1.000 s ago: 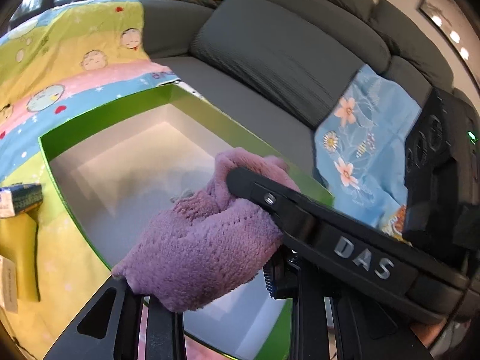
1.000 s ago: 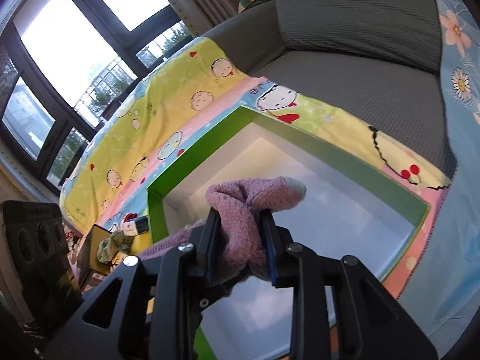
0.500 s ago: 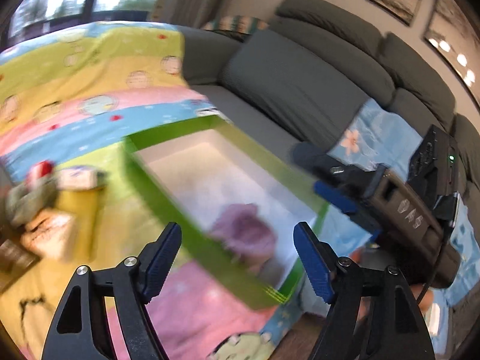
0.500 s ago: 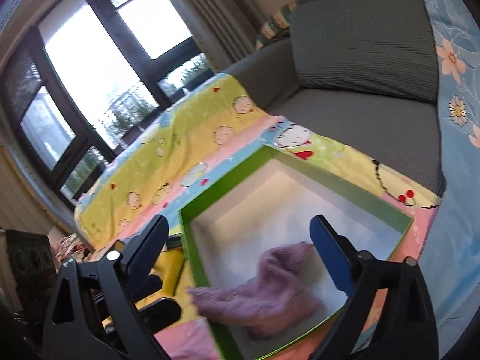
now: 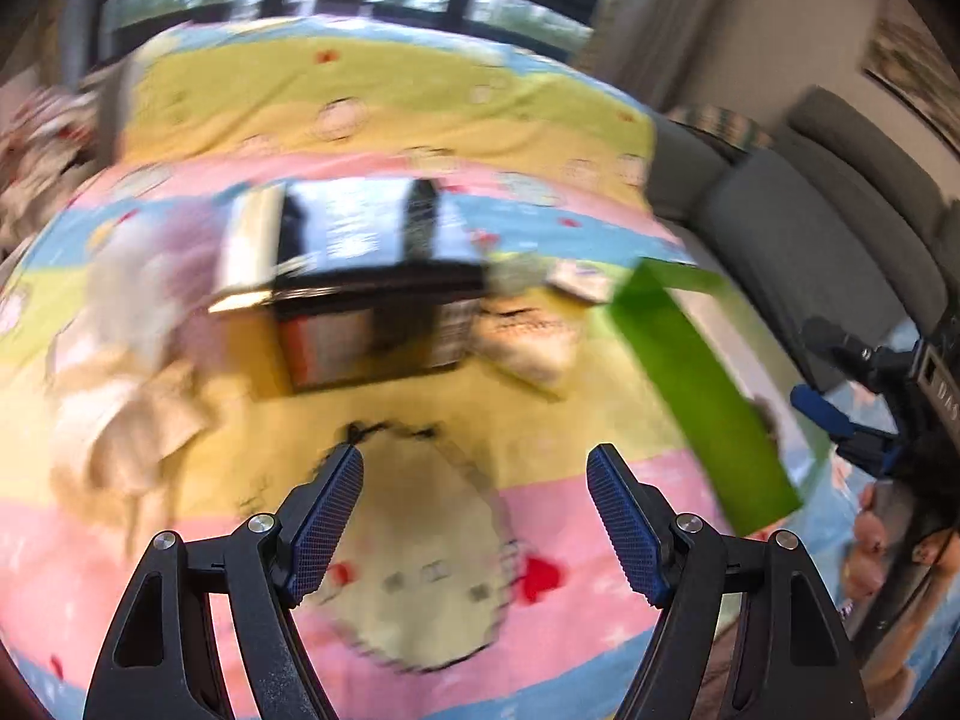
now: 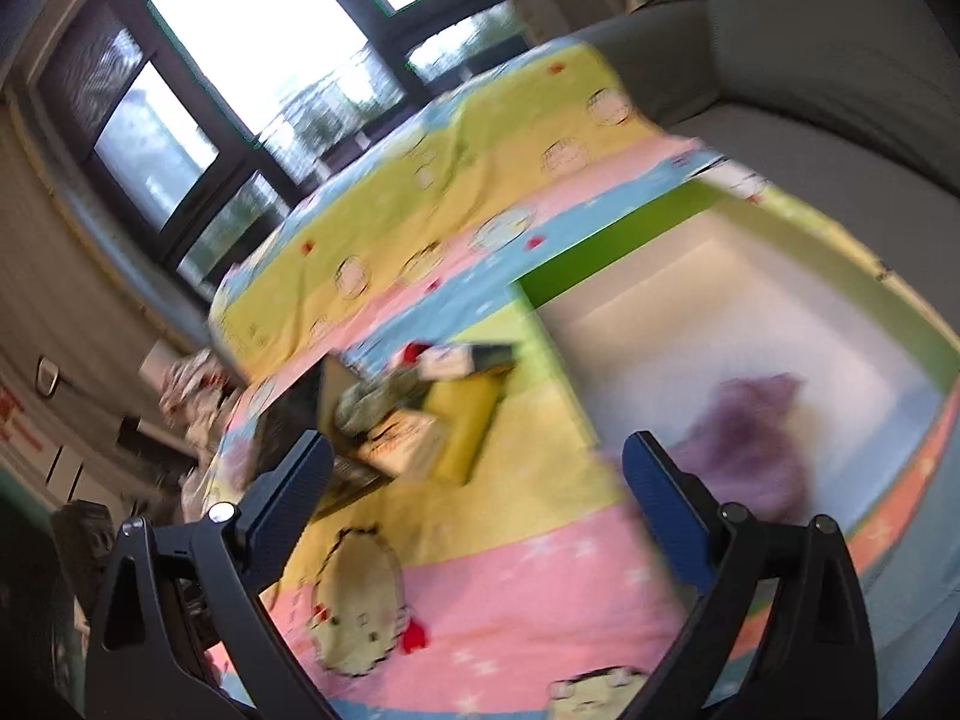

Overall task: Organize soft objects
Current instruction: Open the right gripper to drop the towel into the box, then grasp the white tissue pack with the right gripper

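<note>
Both tongs (image 5: pixel 474 516) (image 6: pixel 477 495) are black with blue textured pads and silver screws.

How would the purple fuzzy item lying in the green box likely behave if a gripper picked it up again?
The purple fuzzy item lies slumped in a heap inside the green box, so it would probably droop rather than hold its shape. Its fluffy look suggests it is light and squashes under the pads. Rolling or breaking seems unlikely, though blur hides detail.
</note>
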Demonstrator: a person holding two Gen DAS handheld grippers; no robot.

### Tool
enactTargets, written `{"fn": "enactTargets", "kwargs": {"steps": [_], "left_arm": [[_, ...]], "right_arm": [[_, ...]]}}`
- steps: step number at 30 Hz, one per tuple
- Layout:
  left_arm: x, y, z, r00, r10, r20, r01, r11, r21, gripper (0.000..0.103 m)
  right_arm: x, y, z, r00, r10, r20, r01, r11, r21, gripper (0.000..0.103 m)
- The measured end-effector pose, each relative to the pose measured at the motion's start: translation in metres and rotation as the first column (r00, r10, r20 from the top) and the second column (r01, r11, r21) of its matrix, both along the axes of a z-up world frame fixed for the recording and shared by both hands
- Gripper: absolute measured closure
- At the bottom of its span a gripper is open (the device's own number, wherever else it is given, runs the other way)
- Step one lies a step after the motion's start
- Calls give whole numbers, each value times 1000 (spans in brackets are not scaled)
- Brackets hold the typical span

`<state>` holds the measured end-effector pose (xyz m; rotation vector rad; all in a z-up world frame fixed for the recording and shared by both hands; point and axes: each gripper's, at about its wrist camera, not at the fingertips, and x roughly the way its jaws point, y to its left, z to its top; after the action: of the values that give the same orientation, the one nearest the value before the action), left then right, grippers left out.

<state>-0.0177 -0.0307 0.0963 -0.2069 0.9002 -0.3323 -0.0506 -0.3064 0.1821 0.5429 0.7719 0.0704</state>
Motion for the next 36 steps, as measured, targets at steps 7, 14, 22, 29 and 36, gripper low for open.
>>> {"fn": "enactTargets", "kwargs": {"steps": [7,14,22,29,36], "left_arm": [[-15,49,-26,994,84,-75,-87,996,-36,25],[-27,83,-34,988,129,-90,-134,990,-50,25],[-26,92,-38,987,128,-102,-136,988,-76,25],[-26,80,-40,989,93,-112,-103,991,-90,25],[-33,55,-47,991,31,-131,-43,995,-92,26]], "right_arm": [[68,58,-44,978,115,-174,-97,990,106,36],[107,77,-91,935,86,-345,-31,986,163,53],[99,74,-95,944,60,-324,-8,987,161,79],[51,72,-74,947,150,-286,-110,982,153,81],[10,101,-83,873,347,-341,-314,938,150,80]]}}
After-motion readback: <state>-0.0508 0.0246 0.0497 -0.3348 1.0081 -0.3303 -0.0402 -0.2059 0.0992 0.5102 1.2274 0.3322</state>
